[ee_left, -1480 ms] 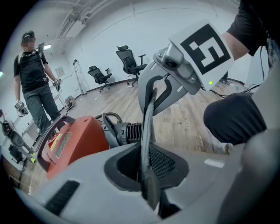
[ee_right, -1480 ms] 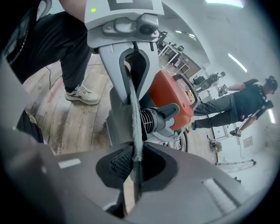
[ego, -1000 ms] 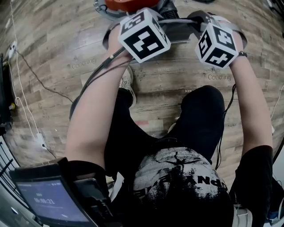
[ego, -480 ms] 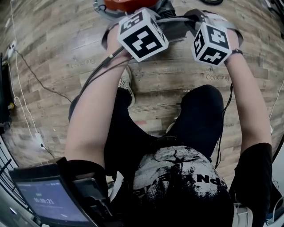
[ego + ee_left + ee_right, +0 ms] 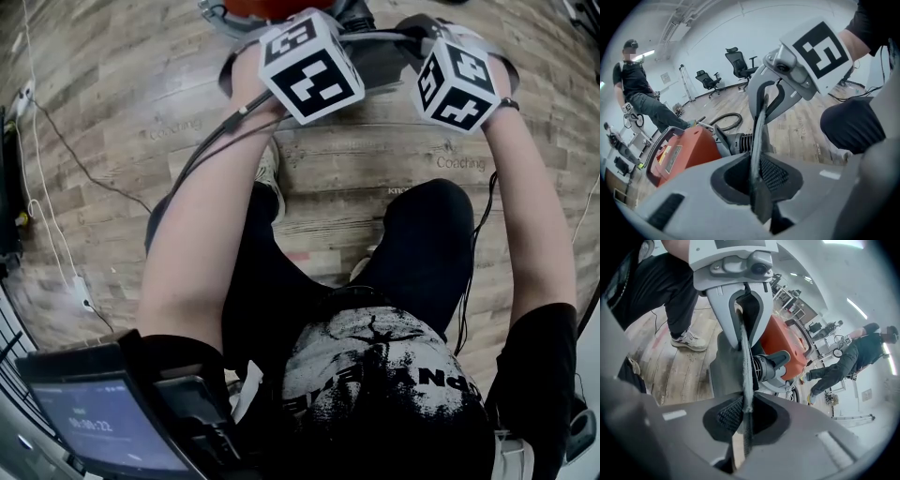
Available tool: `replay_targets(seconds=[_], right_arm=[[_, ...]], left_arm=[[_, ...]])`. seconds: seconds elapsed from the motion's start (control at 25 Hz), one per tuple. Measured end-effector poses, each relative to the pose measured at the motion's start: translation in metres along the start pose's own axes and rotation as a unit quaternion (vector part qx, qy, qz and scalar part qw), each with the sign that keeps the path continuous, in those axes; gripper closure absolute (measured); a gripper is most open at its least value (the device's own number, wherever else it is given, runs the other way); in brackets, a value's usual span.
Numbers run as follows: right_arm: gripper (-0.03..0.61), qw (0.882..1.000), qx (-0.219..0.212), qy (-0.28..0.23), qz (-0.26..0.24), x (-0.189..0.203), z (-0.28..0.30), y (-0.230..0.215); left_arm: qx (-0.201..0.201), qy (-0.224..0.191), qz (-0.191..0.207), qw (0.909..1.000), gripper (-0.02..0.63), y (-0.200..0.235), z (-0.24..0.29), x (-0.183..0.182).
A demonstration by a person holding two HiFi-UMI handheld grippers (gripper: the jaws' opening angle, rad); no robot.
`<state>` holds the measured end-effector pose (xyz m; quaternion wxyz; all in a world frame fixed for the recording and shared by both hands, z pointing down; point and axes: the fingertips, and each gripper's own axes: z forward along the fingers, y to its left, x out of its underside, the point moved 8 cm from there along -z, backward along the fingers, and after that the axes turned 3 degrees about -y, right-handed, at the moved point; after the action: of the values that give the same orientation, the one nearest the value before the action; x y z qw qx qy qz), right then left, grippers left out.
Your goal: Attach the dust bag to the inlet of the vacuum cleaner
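Hardly anything has been shifted over the last second. Both grippers are kept side by side at the top of the head view, the left marker cube (image 5: 309, 66) and the right marker cube (image 5: 457, 84) above the wooden floor (image 5: 122, 141). Only the jaws of the left gripper (image 5: 757, 187) have just been eased slightly apart. The thin dark edge of the dust bag (image 5: 758, 126) is seen between them, laid against the meshed pad, so it is still held. The right gripper (image 5: 745, 427) is closed firmly on the same edge. The bag is stretched between the two grippers, just beside the black ribbed socket (image 5: 771, 366) of the orange vacuum cleaner (image 5: 682, 152). Whether the socket is touched cannot be told. A black hose (image 5: 724, 119) is looped on the floor behind the cleaner, and a person (image 5: 640, 93) is seen farther back.
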<state>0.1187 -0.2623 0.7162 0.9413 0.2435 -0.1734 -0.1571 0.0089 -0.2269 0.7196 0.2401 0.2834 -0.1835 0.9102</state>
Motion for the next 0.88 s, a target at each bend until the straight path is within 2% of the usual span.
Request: replay_targets(seconds=[0.2,0.36,0.72,0.84,0.88], right_arm=[[0.554,1.000,-0.003,-0.002,0.014,0.001,0.007,-0.002],[0.554,1.000,-0.006,0.000,0.016,0.001,0.009,-0.002],[0.551,1.000,0.001,0.005,0.031,-0.002,0.015,-0.006],[0.546,0.999,0.013,0.003,0.032,-0.001,0.016,-0.005],[0.536,0.999,0.014,0.003,0.033,-0.002,0.017,-0.005]], left_arm=[[0.012,-0.014,-0.033,0.9993,0.551,0.000,0.003,0.003],[0.017,-0.014,-0.044,0.9988,0.551,0.001,0.006,0.005],[0.007,-0.007,-0.037,0.9993,0.543,0.003,0.007,0.007],[0.003,-0.004,-0.021,0.9998,0.524,0.000,0.007,0.006],[0.003,-0.007,-0.020,0.9998,0.498,-0.001,0.008,0.006]])
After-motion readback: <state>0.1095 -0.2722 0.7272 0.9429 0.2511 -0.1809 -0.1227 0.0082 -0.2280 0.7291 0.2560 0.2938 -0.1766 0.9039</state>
